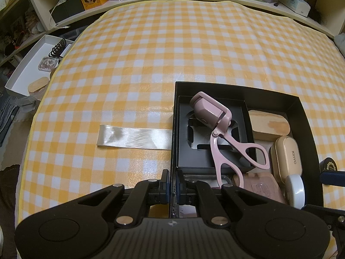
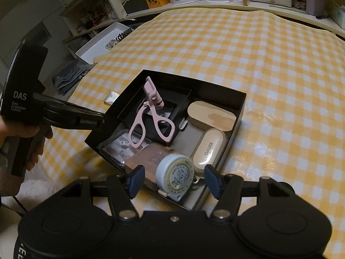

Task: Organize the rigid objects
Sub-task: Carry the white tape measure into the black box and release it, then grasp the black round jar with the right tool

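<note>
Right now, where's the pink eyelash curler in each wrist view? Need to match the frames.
Left wrist: pink eyelash curler sits right of centre, its head resting on the small inner tray, handles pointing toward the camera.
Right wrist: curler sits left of centre, head toward the black box's far corner, handles toward the camera.
Shared landmark: the beige KINYO case, right of the curler in both views.

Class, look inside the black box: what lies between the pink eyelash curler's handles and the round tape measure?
In the right wrist view, a pinkish-brown flat case lies between the pink eyelash curler and the round tape measure.
</note>
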`<state>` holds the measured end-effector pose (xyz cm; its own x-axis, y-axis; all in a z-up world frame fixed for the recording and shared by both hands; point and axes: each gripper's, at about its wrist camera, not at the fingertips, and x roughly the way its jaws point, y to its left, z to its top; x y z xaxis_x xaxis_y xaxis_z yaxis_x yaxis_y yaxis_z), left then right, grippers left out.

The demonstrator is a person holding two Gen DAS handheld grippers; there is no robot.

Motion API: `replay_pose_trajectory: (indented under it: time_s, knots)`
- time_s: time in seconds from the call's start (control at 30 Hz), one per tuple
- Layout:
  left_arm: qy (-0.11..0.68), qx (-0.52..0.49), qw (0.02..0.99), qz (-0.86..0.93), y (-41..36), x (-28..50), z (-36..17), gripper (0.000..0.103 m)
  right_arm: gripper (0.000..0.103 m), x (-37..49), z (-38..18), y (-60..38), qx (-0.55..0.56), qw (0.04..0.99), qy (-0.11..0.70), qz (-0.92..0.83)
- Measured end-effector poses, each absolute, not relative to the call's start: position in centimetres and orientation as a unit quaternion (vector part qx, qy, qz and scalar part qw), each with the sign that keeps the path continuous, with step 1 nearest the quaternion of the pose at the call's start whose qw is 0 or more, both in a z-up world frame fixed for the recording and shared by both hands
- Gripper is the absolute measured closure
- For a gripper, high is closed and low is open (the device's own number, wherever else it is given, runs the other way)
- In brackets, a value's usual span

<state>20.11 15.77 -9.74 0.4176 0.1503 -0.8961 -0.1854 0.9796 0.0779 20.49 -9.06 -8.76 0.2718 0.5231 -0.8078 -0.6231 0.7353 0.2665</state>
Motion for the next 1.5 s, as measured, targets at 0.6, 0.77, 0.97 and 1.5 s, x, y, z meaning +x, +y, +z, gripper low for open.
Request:
replay_pose_trajectory:
  time_s: [0.6, 0.77, 0.97, 1.5]
  knots:
    - [0.531, -0.017, 0.841, 0.100, 15.7, 20.1, -9.7, 0.095, 0.033, 20.3, -8.6, -9.1, -0.053, 0.795, 0.486, 0.360]
    - [0.531, -0.017, 0.841, 0.100, 15.7, 20.1, -9.7, 0.095, 0.026, 19.8, -6.6, -9.7, -0.029, 0.802, 0.453, 0.387]
    - [0.531, -0.017, 0.841, 0.100, 15.7, 20.1, -9.7, 0.095, 0.003, 19.4, -3.8, -11.3, -0.004, 0.833, 0.387, 0.395]
    - [0.531, -0.017, 0.841, 0.101, 15.7, 20.1, -9.7, 0.096, 0.000, 24.1, -4.8, -17.8, -0.045, 0.882, 0.384, 0.270]
